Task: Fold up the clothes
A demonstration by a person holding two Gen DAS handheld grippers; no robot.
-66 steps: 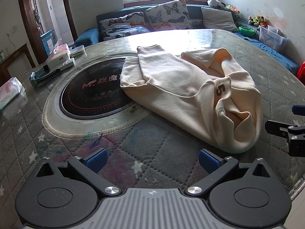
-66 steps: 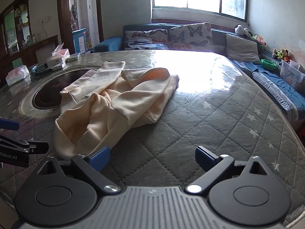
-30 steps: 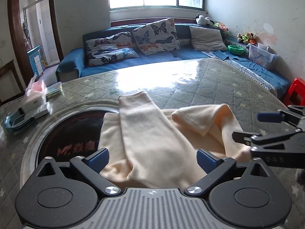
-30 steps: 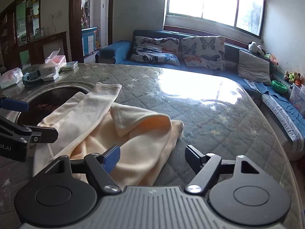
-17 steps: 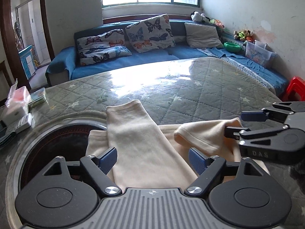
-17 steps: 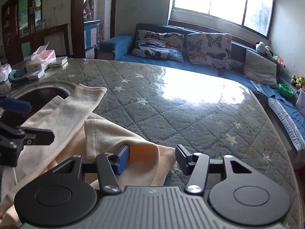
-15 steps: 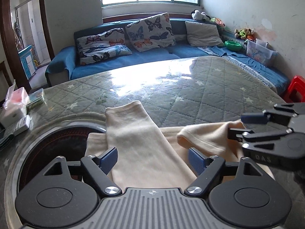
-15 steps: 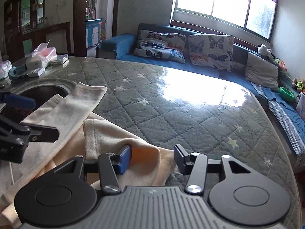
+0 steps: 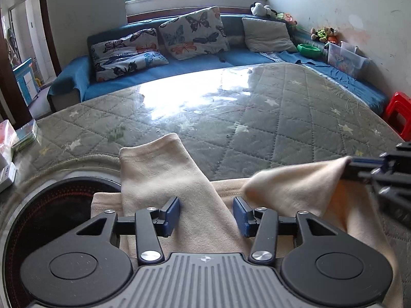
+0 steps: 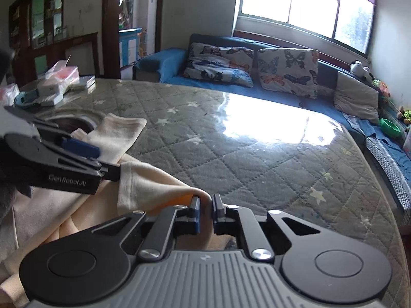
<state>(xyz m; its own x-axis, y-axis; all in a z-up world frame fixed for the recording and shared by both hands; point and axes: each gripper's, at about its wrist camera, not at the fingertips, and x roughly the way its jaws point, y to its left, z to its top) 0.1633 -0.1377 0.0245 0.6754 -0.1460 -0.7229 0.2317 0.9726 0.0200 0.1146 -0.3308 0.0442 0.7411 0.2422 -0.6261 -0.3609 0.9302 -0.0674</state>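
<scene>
A cream sweatshirt [image 9: 164, 177] lies crumpled on the grey quilted table cover [image 9: 257, 128]. Its long sleeve points away from me. My left gripper [image 9: 206, 213] sits low over that sleeve with jaws partly open, one finger at each side of the fabric. My right gripper [image 10: 204, 211] is shut on a cream fold [image 10: 154, 182] of the sweatshirt and holds it lifted. The right gripper also shows in the left wrist view [image 9: 370, 169], pinching the raised corner. The left gripper shows in the right wrist view [image 10: 84, 151].
A round dark inset plate [image 9: 51, 205] lies under the garment's left part. Tissue boxes and small items [image 10: 56, 82] stand at the table's far left. A blue sofa with butterfly cushions [image 9: 190, 33] runs behind the table. A red stool [image 9: 398, 110] stands at right.
My right gripper has shut on the sweatshirt's fold and raised it. My left gripper's jaws have narrowed around the sleeve and moved lower over it.
</scene>
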